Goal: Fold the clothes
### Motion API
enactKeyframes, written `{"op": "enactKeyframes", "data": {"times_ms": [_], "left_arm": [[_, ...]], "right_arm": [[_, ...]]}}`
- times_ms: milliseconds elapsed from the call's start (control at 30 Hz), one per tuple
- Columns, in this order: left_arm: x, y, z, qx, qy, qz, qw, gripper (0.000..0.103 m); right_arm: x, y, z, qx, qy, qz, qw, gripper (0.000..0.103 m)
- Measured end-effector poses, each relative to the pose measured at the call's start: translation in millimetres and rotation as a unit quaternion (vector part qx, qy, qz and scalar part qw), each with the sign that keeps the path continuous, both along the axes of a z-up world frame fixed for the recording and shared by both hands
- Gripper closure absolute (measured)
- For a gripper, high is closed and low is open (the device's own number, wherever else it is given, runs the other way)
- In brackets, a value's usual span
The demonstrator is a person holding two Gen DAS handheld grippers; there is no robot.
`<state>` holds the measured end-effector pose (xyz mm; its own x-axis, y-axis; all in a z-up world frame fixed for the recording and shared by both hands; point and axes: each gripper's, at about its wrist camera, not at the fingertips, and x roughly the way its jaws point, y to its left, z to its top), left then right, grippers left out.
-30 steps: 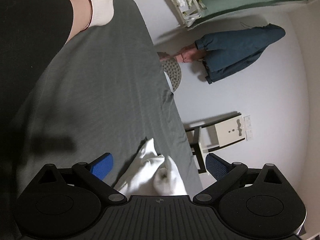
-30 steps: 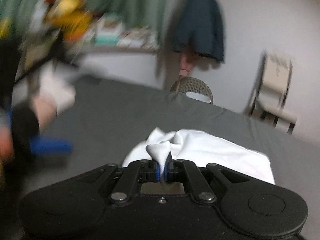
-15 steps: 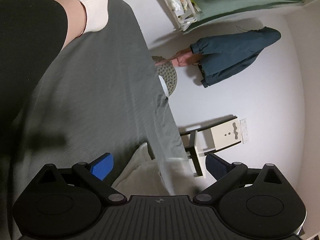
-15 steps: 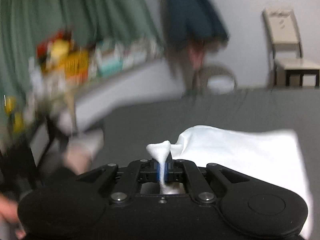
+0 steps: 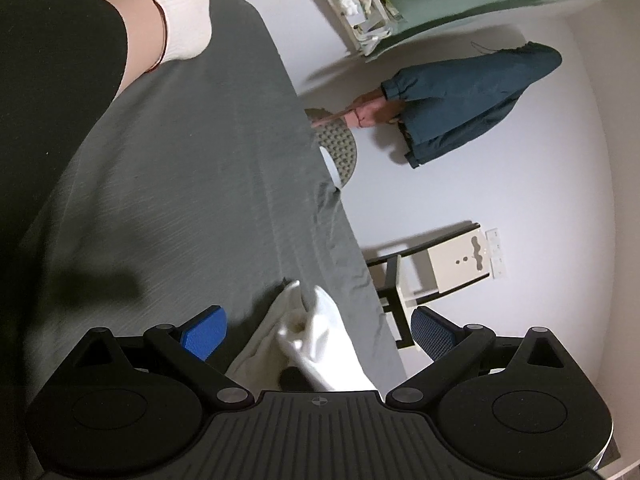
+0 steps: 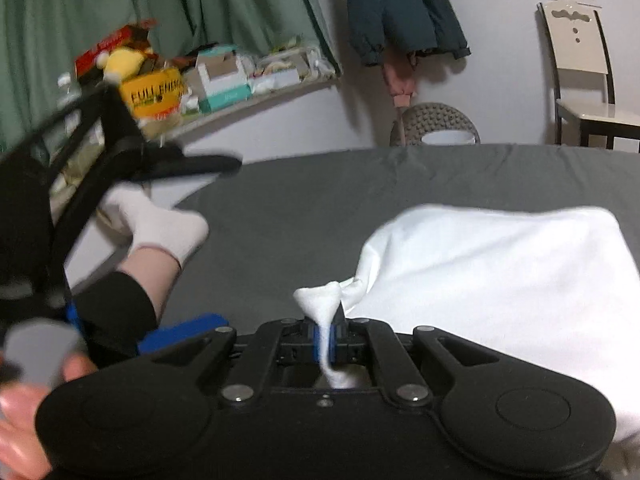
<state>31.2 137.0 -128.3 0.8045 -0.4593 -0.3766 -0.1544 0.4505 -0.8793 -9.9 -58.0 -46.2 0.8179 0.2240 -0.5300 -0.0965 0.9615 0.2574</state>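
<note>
Pinching a bunched corner of the white garment [image 6: 492,276] on the grey bed [image 6: 304,216], the right gripper [image 6: 326,336] has the fold seemingly midway, while the left gripper [image 5: 316,332] hovers wide-fingered at the cloth's 9 o'clock.

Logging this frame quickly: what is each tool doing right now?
Left tool: open, white garment lies between its fingers, ungripped.
Right tool: closed on a pinched corner of the white garment.

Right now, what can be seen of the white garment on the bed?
The white garment is plain, soft, matte cloth, lying mostly flat on the grey bedsheet as a broad, smooth panel. One bunched corner is pinched in the shut right gripper. In the left wrist view a crumpled fold lies between the open left gripper's fingers, not clamped. No print or label shows.
</note>
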Motion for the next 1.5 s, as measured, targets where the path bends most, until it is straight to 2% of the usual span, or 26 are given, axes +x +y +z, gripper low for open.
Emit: {"op": "enactKeyframes", "data": {"times_ms": [67,167,200,233,300,367,467,533,633,700,767,800,933,1067,1100,1167,1267,1367,1433,1500], "left_arm": [[0,1,-2,-0.003,0.003,-0.001,1.0000,0.004],[1,-1,0,-0.002,-0.005,-0.010,0.9999,0.004],[2,-2,1,0.000,-0.011,-0.015,0.9998,0.004],[2,-4,2,0.001,-0.018,-0.020,0.9996,0.004],[1,-6,5,0.000,-0.037,-0.029,0.9989,0.004],[2,-9,7,-0.009,-0.052,-0.040,0.9978,0.004],[5,-13,10,-0.016,-0.071,-0.058,0.9956,0.004],[7,-18,11,-0.008,-0.073,-0.071,0.9948,0.004],[8,-26,8,0.016,-0.051,-0.072,0.9960,0.004],[7,-27,4,0.024,-0.037,-0.067,0.9968,0.004],[6,-29,4,0.012,-0.051,-0.078,0.9956,0.004],[5,-31,5,0.002,-0.065,-0.091,0.9937,0.004],[7,-51,7,-0.013,-0.105,-0.153,0.9825,0.004],[16,-70,-7,-0.010,-0.092,-0.165,0.9821,0.004],[20,-74,-12,-0.006,-0.082,-0.160,0.9837,0.004],[25,-79,-24,0.001,-0.064,-0.151,0.9864,0.005],[23,-79,-32,0.001,-0.060,-0.139,0.9885,0.005],[17,-79,-27,0.037,-0.057,-0.136,0.9884,0.005],[16,-73,-29,0.079,-0.032,-0.112,0.9901,0.006],[15,-67,-32,0.052,-0.030,-0.107,0.9925,0.006]], "right_arm": [[0,2,-10,-0.005,0.015,0.004,1.000,0.098],[-2,11,-24,-0.052,0.024,0.025,0.998,0.094],[-2,15,-26,-0.068,0.020,0.031,0.997,0.090],[-6,18,-26,-0.076,0.010,0.038,0.996,0.078],[-17,22,-24,-0.087,-0.008,0.061,0.994,0.060],[-32,26,-19,-0.096,-0.021,0.093,0.991,0.060],[-69,23,-8,-0.152,-0.043,0.130,0.979,0.056],[-96,14,-1,-0.198,-0.059,0.127,0.970,0.045],[-123,-6,6,-0.280,-0.067,0.087,0.954,0.043],[-127,-18,3,-0.336,-0.056,0.049,0.939,0.043],[-122,-29,-5,-0.370,-0.039,0.021,0.928,0.043],[-118,-34,-9,-0.377,-0.029,0.011,0.926,0.043],[-108,-50,-13,-0.345,-0.020,-0.018,0.938,0.043],[-105,-56,-15,-0.323,-0.022,-0.034,0.945,0.043],[-103,-55,-17,-0.332,-0.024,-0.036,0.942,0.043],[-100,-53,-22,-0.357,-0.030,-0.038,0.933,0.043],[-103,-45,-33,-0.440,-0.058,-0.026,0.896,0.043],[-108,-45,-38,-0.499,-0.062,-0.011,0.864,0.042],[-110,-44,-43,-0.526,-0.059,-0.004,0.849,0.041],[-112,-41,-44,-0.531,-0.064,0.002,0.845,0.042]]}}
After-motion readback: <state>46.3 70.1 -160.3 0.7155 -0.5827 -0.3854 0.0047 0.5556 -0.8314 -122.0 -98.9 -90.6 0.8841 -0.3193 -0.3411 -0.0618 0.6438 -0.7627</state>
